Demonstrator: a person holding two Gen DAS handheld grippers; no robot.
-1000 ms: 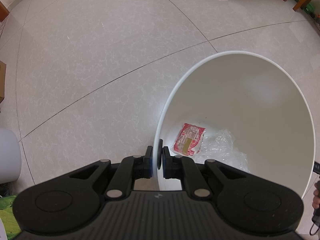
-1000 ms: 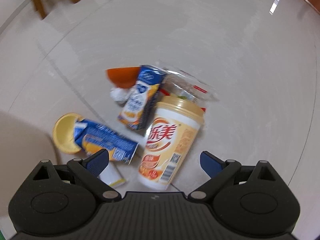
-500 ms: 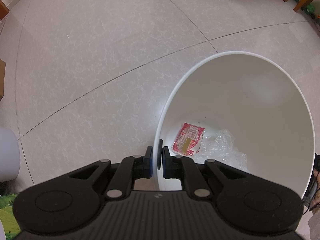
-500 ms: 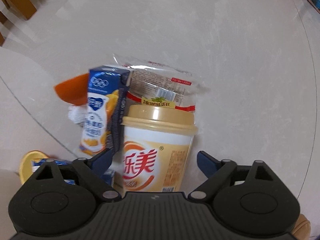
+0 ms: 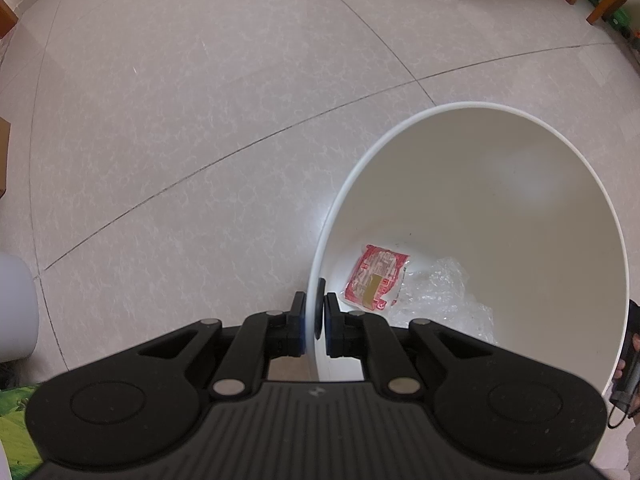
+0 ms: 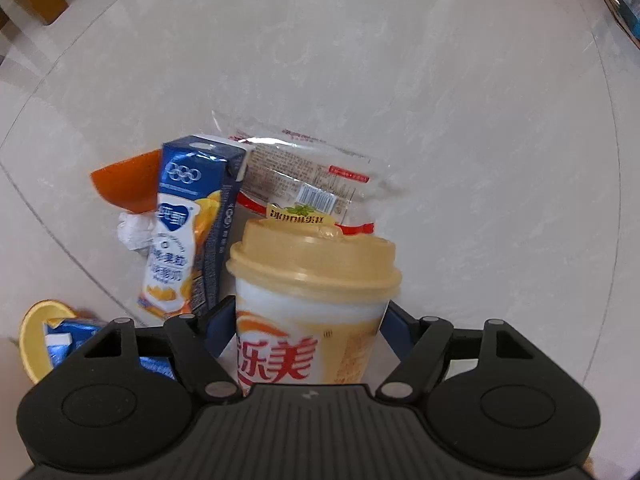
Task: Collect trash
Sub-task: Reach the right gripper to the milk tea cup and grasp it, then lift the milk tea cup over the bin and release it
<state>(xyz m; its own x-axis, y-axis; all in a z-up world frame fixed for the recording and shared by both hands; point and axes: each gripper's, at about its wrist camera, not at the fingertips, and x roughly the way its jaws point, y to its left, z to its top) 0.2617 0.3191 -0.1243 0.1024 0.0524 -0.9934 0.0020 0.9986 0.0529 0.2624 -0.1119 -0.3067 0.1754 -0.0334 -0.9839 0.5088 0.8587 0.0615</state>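
The left gripper (image 5: 314, 320) was clamped on the rim of the white bin (image 5: 552, 208), where a red wrapper (image 5: 376, 278) and clear plastic (image 5: 440, 296) lay at its five o'clock. The right gripper (image 6: 306, 326), jaws just closing, straddled the lying milk-tea cup (image 6: 312, 304); whether its pads pressed yet I cannot tell. Left, by my judgement: blue carton (image 6: 188, 236) at ten o'clock, snack bag (image 6: 304, 184) at twelve.

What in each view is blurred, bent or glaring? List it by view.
Left wrist view: sharp; fisheye bends the floor's tile seams; soft glare inside the white bin.
Right wrist view: milk tea cup and blue carton slightly soft; far corners smeared; small highlight top right.
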